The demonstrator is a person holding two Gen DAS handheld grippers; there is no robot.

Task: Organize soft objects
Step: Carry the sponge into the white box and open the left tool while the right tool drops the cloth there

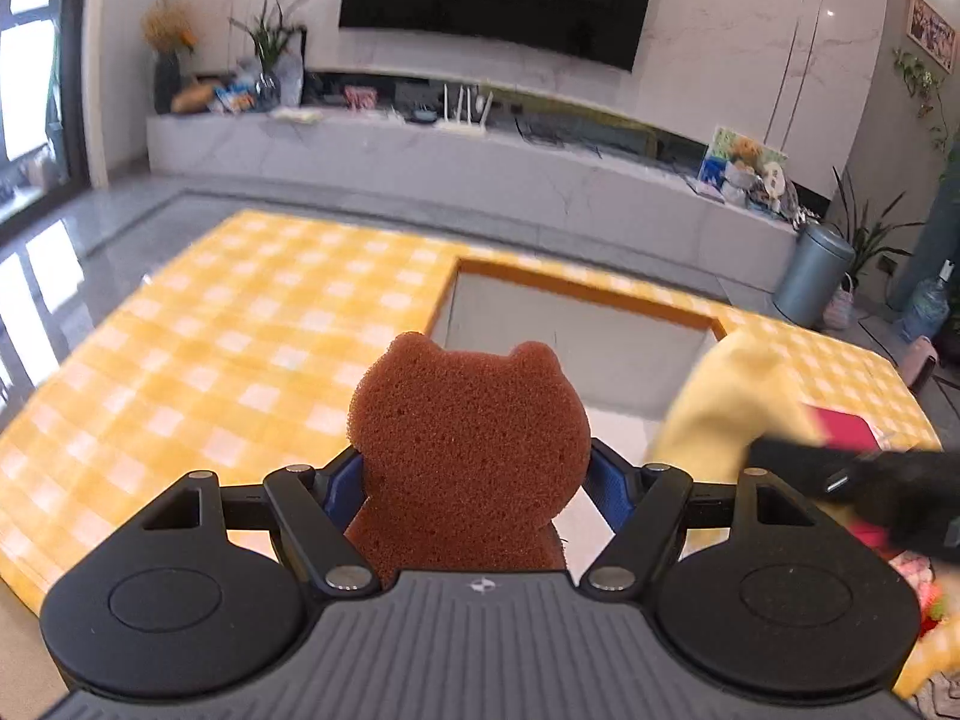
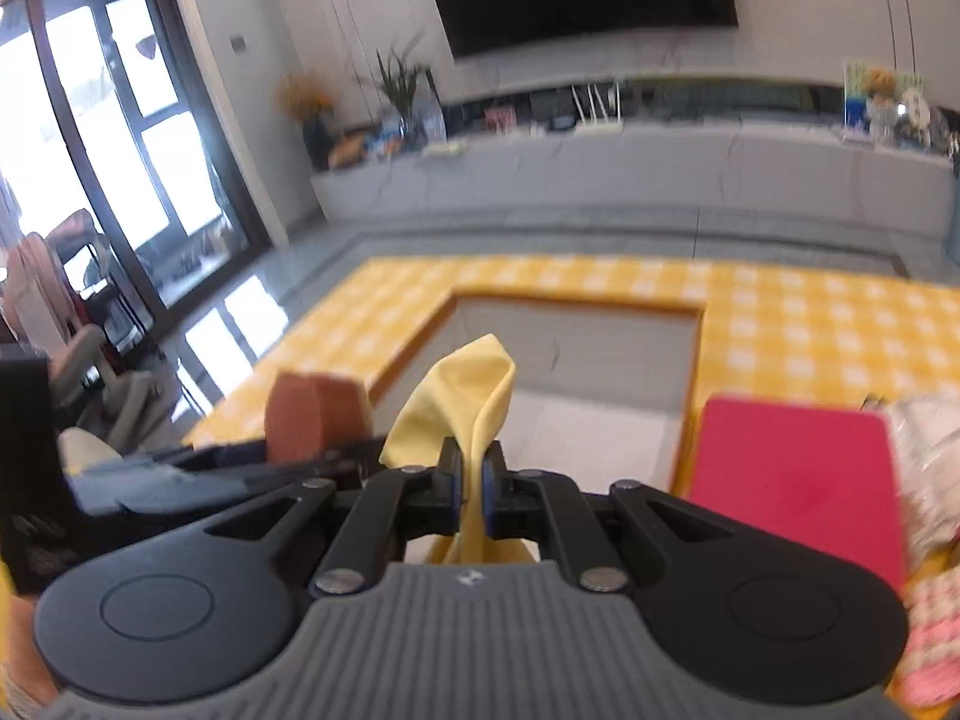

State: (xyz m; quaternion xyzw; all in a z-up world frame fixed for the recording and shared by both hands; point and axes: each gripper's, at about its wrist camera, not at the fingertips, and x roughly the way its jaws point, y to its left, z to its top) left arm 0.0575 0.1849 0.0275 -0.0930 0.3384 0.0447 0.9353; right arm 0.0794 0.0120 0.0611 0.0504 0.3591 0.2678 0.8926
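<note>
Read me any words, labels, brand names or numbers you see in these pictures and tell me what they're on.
No readable text.
Small emblem on the left tool body: a logo, no letters legible.
Same emblem on the right tool: blurred.
Packages on the TV shelf: print too small and blurred.
Wall picture: too blurred to read.

left gripper (image 1: 477, 483) clamped on brown bear-shaped sponge (image 1: 465, 438), yellow checked tablecloth (image 1: 240, 324), open box (image 1: 576, 336) beyond, yellow cloth (image 1: 720, 408) right

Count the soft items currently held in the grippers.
2. A brown bear-shaped sponge sits between the left gripper's fingers; a yellow cloth is pinched in the right gripper. More soft items lie partly out of frame at right.
</note>
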